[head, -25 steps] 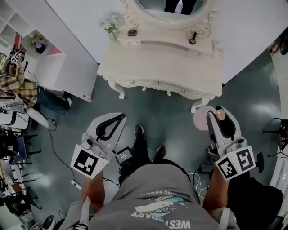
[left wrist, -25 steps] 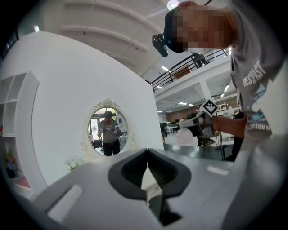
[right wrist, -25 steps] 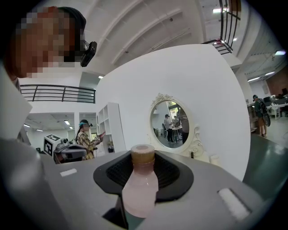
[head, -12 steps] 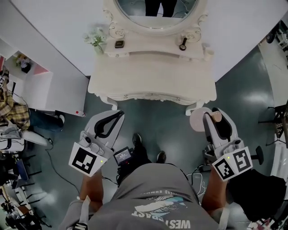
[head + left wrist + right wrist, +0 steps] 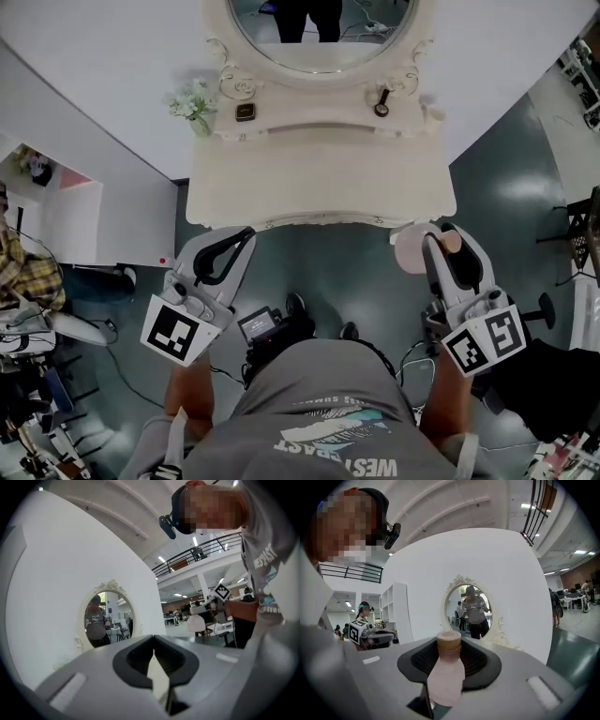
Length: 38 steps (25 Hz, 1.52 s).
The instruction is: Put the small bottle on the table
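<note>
Ahead, cream dressing table (image 5: pixel 319 178) against white wall (image 5: pixel 94 75), grey-green floor (image 5: pixel 323 267).

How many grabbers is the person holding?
2. The left gripper, shut and empty, is by the table's left front; the right gripper, at its right front, holds the small bottle.

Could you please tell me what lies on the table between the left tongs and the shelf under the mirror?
Nothing: in the head view the table from the left tongs to the shelf is bare.
</note>
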Each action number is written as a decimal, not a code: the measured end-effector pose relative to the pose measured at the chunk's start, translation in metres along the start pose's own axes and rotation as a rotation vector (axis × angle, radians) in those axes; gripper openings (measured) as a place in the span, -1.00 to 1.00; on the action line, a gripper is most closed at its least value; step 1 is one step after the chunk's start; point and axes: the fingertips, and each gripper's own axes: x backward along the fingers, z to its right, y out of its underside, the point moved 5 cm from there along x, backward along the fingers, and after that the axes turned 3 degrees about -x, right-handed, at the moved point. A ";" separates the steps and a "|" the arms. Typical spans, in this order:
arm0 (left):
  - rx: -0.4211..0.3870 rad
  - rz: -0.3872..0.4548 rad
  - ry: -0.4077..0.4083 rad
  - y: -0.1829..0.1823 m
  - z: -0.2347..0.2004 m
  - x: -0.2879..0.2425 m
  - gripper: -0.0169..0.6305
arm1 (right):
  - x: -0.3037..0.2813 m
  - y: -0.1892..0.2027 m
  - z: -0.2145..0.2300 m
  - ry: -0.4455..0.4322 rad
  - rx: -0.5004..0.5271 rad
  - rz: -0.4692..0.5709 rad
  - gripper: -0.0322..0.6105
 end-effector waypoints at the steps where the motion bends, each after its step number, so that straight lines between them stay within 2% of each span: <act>1: 0.001 0.002 0.006 0.002 -0.008 0.001 -0.94 | -0.005 -0.001 -0.005 0.006 0.001 0.001 -0.46; 7: -0.008 0.033 0.030 0.007 -0.047 0.009 -0.94 | -0.030 -0.009 -0.029 0.027 -0.002 0.009 -0.46; 14: -0.009 0.036 0.005 0.012 -0.071 0.016 -0.94 | -0.058 -0.010 -0.037 0.005 0.007 0.002 -0.46; 21: -0.008 0.001 -0.080 0.016 -0.094 0.018 -0.94 | -0.105 -0.014 -0.030 -0.073 0.005 -0.008 -0.46; 38: 0.076 -0.084 -0.297 0.031 -0.140 -0.008 -0.94 | -0.244 -0.028 -0.005 -0.299 0.035 -0.102 -0.46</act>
